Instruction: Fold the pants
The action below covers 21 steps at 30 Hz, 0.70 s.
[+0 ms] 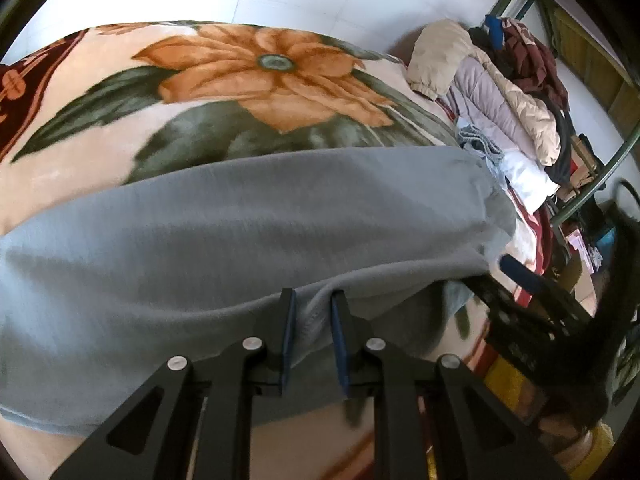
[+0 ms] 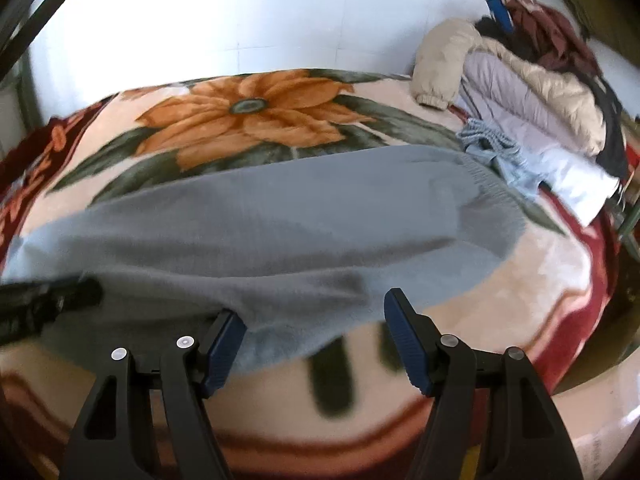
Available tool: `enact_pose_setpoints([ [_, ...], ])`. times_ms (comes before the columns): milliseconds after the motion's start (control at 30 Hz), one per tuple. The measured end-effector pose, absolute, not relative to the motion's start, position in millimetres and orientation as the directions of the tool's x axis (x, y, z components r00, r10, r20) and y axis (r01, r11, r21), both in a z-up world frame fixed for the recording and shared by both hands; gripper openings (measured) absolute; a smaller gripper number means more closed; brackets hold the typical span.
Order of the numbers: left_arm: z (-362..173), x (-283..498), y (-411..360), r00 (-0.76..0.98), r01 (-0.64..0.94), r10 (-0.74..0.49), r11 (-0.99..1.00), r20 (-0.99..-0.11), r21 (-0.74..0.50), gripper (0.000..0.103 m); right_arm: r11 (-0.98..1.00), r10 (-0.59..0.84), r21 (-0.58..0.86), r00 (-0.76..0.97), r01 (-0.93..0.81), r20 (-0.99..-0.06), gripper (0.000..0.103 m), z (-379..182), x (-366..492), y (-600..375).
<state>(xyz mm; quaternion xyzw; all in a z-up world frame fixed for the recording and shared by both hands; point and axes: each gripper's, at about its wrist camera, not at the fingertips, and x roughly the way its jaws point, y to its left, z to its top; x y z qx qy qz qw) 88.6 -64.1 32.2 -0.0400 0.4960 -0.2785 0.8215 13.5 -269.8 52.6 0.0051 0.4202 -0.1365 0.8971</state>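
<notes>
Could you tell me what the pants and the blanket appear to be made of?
Pants: soft grey knit, probably fleece or cotton jersey; matte, with a ribbed band at one end. Blanket: plush fleece, likely synthetic; fuzzy nap, slight sheen, printed flower.

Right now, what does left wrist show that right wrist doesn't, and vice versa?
Left wrist only: the left gripper with its jaws narrowed on a bunched fold of the grey pants at the near edge, fabric between the pads; clutter beyond the bed's right edge.

Right wrist only: the right gripper wide open over the pants' near edge, gripping nothing; the ribbed waistband.

Both: pants spread across the floral blanket, the clothes pile at the far right, and the other gripper at the frame edge.
</notes>
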Motion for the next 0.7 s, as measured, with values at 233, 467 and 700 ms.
enact_pose_setpoints([
  [233, 29.6, 87.0, -60.0, 0.358, 0.392, -0.487, 0.853, -0.797, -0.345, 0.018, 0.958, -0.278, -0.179, 0.576, 0.224, -0.769, 0.069, 52.1, -7.5, -264.2],
  [467, 29.8, 86.5, -55.5, 0.357, 0.372, -0.487, 0.857, -0.797, -0.357, 0.018, 0.966, -0.19, -0.057, 0.544, 0.253, -0.817, 0.069, 44.5, -17.8, -274.7],
  [700, 31.7, 82.1, -55.3, 0.351, 0.372, -0.485, 0.857, -0.801, -0.356, 0.018, 0.973, -0.217, -0.132, 0.543, 0.191, -0.811, 0.069, 28.3, 9.0, -246.6],
])
